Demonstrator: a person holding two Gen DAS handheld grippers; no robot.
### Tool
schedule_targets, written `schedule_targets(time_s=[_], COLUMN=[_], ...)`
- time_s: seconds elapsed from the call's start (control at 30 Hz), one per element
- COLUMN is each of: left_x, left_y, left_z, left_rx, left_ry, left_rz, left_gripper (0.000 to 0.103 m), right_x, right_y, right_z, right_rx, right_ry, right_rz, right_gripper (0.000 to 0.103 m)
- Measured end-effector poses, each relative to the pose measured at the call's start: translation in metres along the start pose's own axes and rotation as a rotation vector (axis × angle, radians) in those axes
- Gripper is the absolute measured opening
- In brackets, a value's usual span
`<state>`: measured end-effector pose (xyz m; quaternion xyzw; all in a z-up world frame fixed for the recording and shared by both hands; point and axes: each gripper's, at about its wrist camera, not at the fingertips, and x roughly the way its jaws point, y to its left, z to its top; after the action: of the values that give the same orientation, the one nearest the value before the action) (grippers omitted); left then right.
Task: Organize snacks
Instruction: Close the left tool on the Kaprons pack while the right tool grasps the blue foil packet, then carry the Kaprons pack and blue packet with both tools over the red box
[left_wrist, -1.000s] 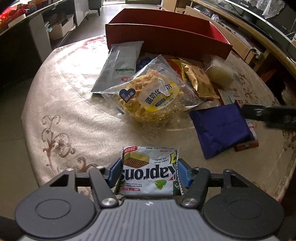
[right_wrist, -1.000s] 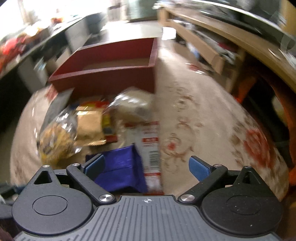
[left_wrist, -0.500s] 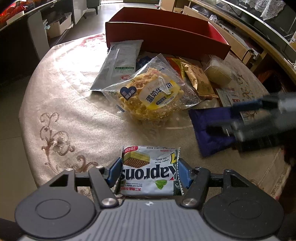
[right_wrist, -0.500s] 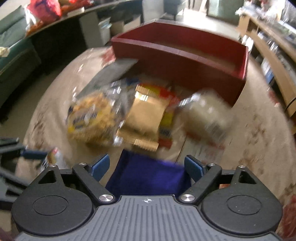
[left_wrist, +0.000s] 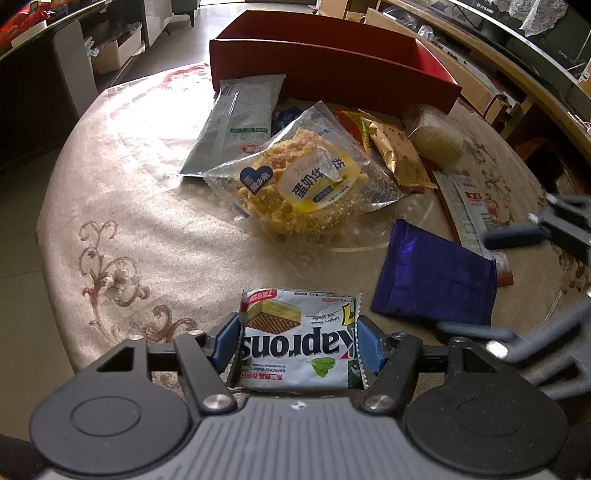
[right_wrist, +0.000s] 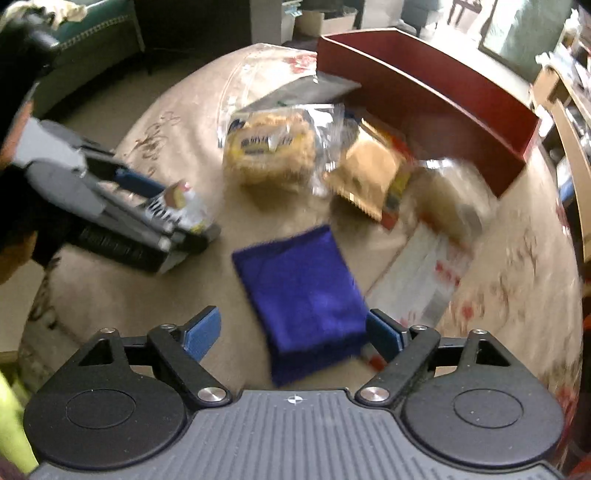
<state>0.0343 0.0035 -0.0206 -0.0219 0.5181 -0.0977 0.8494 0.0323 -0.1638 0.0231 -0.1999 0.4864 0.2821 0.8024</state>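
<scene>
Kaprons wafer packet (left_wrist: 298, 343), flat crinkled foil, sits clamped between left tongs (left_wrist: 297, 345).

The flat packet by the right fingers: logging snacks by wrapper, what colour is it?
The flat packet is solid dark blue-purple, with no print visible. Sharpest in the left wrist view.

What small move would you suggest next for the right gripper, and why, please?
Probably close the right gripper on the dark blue foil snack packet: it is open, with the packet lying flat between its fingers. The left gripper already grips the white Kaprons wafer packet, and the red rectangular box waits behind.
</scene>
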Motion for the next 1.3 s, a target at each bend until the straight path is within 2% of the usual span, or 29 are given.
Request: schedule_targets(time_s=[0.1,0.2,0.3,0.37,0.5,0.57,0.77,0.93,1.3], left_x=[0.0,0.0,0.001,0.001,0.002,0.002,-0.004,-0.01,-0.036], left_y=[0.0,0.001,-0.001,-0.004,-0.01,-0.01,-0.006,-0.006,-0.022], left_z=[-0.001,-0.001,-0.001,-0.003,-0.006,-0.007,-0.011,-0.013,0.002], left_rx=[0.007,0.006,0.024,0.05,0.088,0.088,0.058,0.04,0.057], left_ry=[-0.001,0.002,0.003,0.0,-0.006,-0.006,-0.005,-0.013,-0.106], left_rz=[0.0,-0.006,-0.005,0.005,0.025,0.032,0.045,0.04,0.01], left_gripper=[0.068,0.068,0.071,0.073,0.074,0.073,0.064,0.063,0.063], right_x=[0.023,0.044,0.044,0.042,0.034,0.029,0.018,0.004,-0.032], right_y=[0.0,-0.004,-0.012,-0.013,-0.004,-0.001,0.009,0.01,0.008], right_z=[0.016,0.023,0.02,0.013,0.002,-0.003,-0.02,-0.029,-0.031], right_rx=[-0.066,-0.074,0.003,0.041,0.117,0.145,0.223,0.297,0.402], right_ry=[0.028,0.075,0.076,0.068,0.059,0.058,0.054,0.007,-0.134], right_rz=[-0.025,-0.01,0.022,0.012,-0.013,-0.031,-0.068,-0.095,-0.145], right_gripper=[0.09,0.088,0.089,0.089,0.077,0.077,0.076,0.076,0.076])
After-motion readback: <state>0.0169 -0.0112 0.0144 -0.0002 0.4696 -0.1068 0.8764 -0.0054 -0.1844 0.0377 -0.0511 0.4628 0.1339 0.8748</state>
